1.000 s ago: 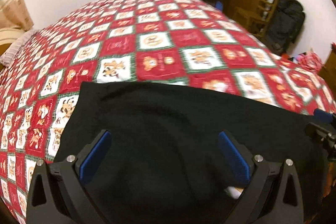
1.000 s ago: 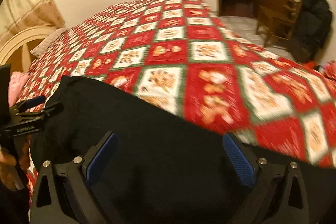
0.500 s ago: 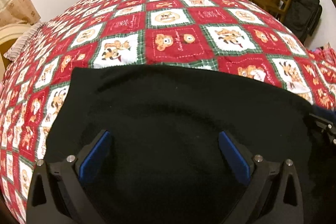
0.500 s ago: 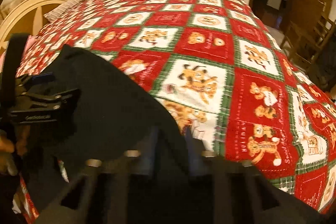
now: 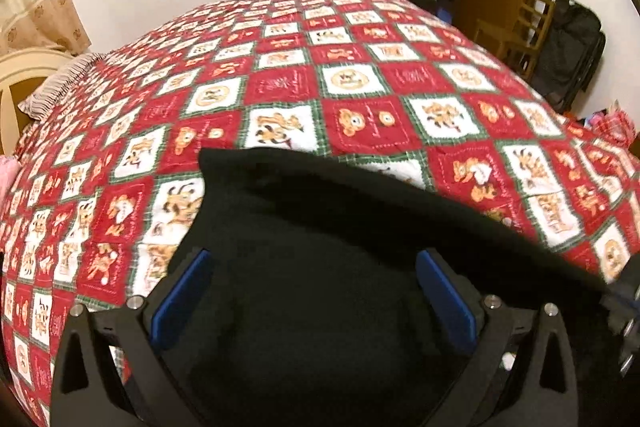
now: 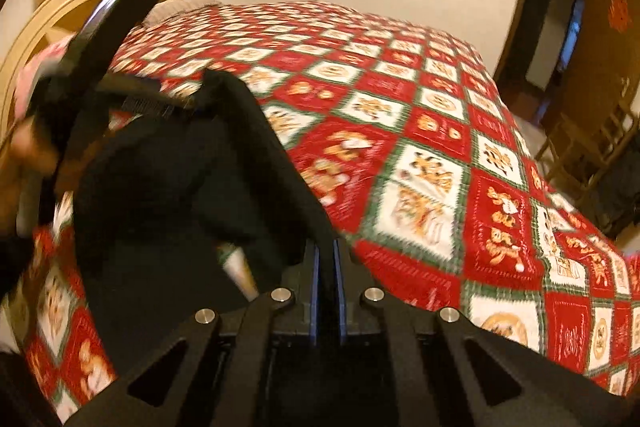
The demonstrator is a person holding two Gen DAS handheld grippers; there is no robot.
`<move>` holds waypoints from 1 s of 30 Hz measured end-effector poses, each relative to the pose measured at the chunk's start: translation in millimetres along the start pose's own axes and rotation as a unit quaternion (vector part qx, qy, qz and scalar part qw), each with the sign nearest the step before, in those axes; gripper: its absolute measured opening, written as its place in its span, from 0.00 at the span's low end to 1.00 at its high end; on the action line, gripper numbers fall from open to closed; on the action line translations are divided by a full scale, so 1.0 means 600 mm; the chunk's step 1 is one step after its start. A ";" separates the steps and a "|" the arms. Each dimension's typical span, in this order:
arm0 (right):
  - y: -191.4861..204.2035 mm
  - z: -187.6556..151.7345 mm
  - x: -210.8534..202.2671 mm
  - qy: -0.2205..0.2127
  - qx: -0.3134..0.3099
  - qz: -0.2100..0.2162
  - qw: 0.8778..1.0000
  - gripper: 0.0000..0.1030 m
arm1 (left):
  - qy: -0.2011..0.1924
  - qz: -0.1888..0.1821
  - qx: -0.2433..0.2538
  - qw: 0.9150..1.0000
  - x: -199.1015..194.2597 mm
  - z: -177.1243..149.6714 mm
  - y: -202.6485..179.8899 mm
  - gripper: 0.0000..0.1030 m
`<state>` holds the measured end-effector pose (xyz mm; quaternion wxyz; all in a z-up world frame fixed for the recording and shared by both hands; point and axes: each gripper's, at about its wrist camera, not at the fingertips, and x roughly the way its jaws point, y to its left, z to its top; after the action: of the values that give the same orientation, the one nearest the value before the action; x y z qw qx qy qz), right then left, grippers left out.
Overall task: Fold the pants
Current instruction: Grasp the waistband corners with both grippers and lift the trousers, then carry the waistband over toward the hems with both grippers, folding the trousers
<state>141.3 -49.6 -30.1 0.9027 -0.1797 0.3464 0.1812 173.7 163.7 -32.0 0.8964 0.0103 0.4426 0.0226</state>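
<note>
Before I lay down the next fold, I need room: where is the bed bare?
The red-and-white checked quilt lies bare beyond the black pants, toward the white wall and striped pillow, and rightward toward the wooden chair. The near edge is crowded by pants and both hand-held grippers.

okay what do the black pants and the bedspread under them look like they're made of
Black pants: probably a soft, matte knit or fleece; they drape limply with no sheen. Bedspread: looks like printed woven cotton, possibly quilted; stitch lines border the red and white squares.
</note>
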 end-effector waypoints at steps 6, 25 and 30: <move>0.047 -0.036 0.010 0.002 -0.041 -0.016 0.999 0.06 | 0.012 -0.038 -0.050 0.998 -0.009 0.018 0.044 1.00; 0.063 -0.046 -0.020 -0.030 -0.052 -0.037 0.998 0.02 | 0.096 -0.109 -0.137 0.980 0.107 0.025 0.059 0.22; 0.086 -0.037 -0.072 -0.059 -0.058 -0.031 0.996 0.01 | 0.041 -0.145 -0.153 0.977 0.041 0.010 0.083 0.15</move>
<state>75.9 -23.6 -25.8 0.9149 -0.2313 0.2756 0.1830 191.9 214.6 -45.7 0.8622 -0.1920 0.4670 -0.0402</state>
